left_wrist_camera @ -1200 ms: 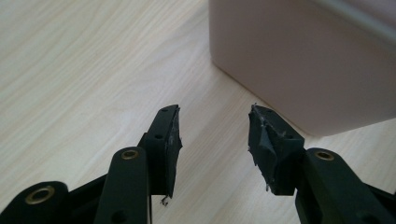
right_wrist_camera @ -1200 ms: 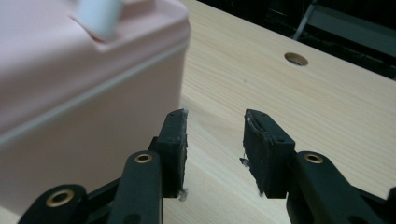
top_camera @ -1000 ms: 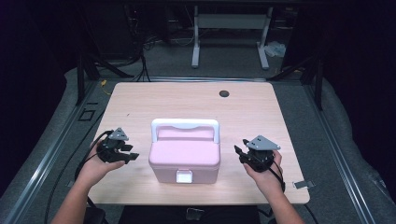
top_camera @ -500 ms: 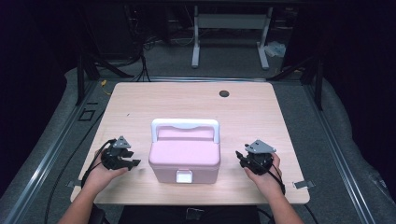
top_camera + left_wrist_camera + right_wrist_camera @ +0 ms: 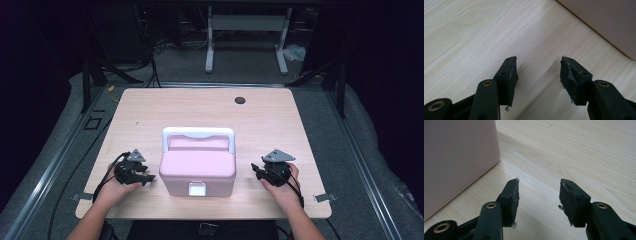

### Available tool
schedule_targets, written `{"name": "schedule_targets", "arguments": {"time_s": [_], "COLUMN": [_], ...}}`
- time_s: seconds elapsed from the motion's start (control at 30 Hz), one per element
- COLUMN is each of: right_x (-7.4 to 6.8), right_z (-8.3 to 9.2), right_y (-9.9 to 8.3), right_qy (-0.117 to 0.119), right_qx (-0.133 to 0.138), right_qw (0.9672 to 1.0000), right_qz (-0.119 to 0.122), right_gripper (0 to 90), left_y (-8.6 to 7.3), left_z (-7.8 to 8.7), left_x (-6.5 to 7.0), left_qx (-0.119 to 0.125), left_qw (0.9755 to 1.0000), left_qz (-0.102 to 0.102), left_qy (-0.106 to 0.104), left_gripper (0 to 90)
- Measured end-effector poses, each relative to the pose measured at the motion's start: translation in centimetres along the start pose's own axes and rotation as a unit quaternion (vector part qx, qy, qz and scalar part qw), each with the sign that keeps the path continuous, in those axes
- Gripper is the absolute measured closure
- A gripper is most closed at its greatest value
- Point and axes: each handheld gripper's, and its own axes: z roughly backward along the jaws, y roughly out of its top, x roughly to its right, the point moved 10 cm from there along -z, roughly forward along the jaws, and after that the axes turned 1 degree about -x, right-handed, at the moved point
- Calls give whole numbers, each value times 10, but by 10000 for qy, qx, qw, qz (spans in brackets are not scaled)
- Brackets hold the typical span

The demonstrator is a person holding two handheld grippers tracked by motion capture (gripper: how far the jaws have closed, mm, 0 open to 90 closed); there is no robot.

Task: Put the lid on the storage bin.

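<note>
1. Both hands have sunk toward the tabletop since a second ago, and the jaws of each gripper have just been opening, with nothing between them.
2. Largest is the pale wooden rectangular table (image 5: 150, 115), which bears a small dark round spot (image 5: 240, 100) near its far edge.
3. Next comes the pink plastic box with a white carry handle (image 5: 198, 170); it stands upright near the table's front edge, midway between the two grippers, its handle folded back flat over the far side of the lid and a white latch (image 5: 197, 189) on its front face.
4. On the box's left, the person's left hand (image 5: 114, 189) holds the black left gripper (image 5: 145, 178) low over the wood, near the box's side but apart from it.
5. In the left gripper view, that gripper's jaws stand apart over bare wood, and the box's wall crosses the upper right corner.
6. On the other side, the right hand (image 5: 285, 190) holds the black right gripper (image 5: 256, 171), pointed at the box and clear of it.
7. In the right gripper view, its jaws are apart and empty, with the box's rounded corner at the left.
</note>
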Motion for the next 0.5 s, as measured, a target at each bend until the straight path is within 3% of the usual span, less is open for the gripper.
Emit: {"name": "schedule_targets", "arguments": {"time_s": [0.5], "right_x": [-1], "right_z": [-2], "right_y": [-1], "right_qy": [56], "right_qx": [-27], "right_qw": [10000], "right_qz": [-16], "right_gripper": [487], "left_y": [0], "left_z": [2], "left_x": [-9], "left_qx": [113], "left_qw": [9998], "left_qz": [86], "left_qy": [164], "left_gripper": [465]}}
